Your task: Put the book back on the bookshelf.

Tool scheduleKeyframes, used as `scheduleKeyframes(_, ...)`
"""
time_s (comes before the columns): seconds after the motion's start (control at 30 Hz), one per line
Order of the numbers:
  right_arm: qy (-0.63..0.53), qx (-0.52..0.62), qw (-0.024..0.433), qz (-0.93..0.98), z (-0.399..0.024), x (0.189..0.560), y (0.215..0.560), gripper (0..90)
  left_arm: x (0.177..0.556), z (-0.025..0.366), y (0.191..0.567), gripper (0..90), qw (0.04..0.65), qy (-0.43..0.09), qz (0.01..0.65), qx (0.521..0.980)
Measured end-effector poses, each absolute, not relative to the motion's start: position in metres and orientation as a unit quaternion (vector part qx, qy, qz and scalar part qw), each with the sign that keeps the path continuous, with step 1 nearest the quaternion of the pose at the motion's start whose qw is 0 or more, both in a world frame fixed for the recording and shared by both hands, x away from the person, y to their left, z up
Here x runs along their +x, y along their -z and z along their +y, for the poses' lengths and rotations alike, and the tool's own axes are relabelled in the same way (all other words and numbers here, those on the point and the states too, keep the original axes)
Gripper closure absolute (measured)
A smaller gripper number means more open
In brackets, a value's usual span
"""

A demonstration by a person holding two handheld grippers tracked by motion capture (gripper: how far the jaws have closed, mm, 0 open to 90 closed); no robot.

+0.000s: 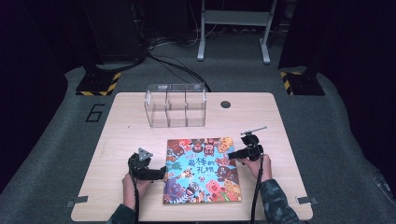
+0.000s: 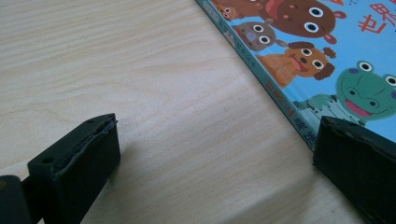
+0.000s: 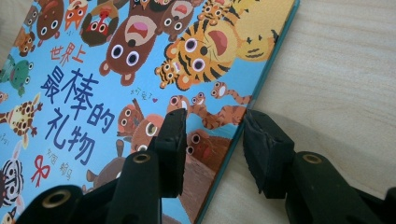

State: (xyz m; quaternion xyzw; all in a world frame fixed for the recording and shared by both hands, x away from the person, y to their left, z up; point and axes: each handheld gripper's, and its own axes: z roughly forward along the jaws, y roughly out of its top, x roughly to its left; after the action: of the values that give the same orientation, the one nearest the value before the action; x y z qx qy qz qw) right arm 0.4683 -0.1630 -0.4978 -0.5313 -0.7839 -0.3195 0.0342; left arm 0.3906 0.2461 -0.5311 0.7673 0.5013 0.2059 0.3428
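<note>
Looking down from the high view, we see a book (image 1: 201, 170) lying flat, cover up, near the front edge of the table (image 1: 126, 116), its long axis running front to back and its title upright toward us. A clear box (image 1: 176, 105) stands near the back edge. Our left gripper (image 1: 161, 173) sits at the book's left edge and our right gripper (image 1: 229, 156) at its right edge; we judge the two flank it so as to lift or open it.

In the left gripper view, our jaws stand wide apart, one over bare wood, the other at the book's (image 2: 327, 60) spine, holding nothing.

In the right gripper view, the gripper (image 3: 212, 135) straddles the book's (image 3: 116, 70) edge, one jaw over the cover and one on the table side, apart and not yet clamped.
</note>
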Motion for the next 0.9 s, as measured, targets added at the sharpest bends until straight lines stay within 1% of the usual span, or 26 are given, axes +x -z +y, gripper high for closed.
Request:
scheduleKeyframes(0.17, 0.323, -0.532, 0.038, -0.782, -0.1637, 0.468, 0.4956, 58.2, 0.3907, 0.246, 0.5312, 0.4, 0.343, -0.206, 0.502, 0.767)
scheduleKeyframes(0.3, 0.334, -0.525, 0.032, -0.782, -0.1655, 0.4669, 0.4929, 58.2, 0.3907, 0.2458, 0.5311, 0.4, 0.342, -0.206, 0.503, 0.767)
scheduleKeyframes(0.57, 0.337, -0.532, 0.049, -0.775, -0.168, 0.4678, 0.4976, 58.4, 0.3908, 0.2459, 0.5311, 0.4, 0.342, -0.207, 0.503, 0.766)
scheduleKeyframes(0.7, 0.318, -0.527, 0.026, -0.788, -0.1625, 0.4676, 0.501, 57.2, 0.3908, 0.2458, 0.5312, 0.4, 0.343, -0.207, 0.503, 0.766)
scheduleKeyframes(0.77, 0.322, -0.526, 0.03, -0.787, -0.1636, 0.4676, 0.5016, 57.8, 0.3908, 0.2456, 0.5314, 0.4, 0.344, -0.207, 0.503, 0.766)
scheduleKeyframes(0.9, 0.317, -0.532, 0.034, -0.785, -0.1612, 0.4663, 0.5006, 55.9, 0.3908, 0.2458, 0.5311, 0.4, 0.342, -0.207, 0.503, 0.767)
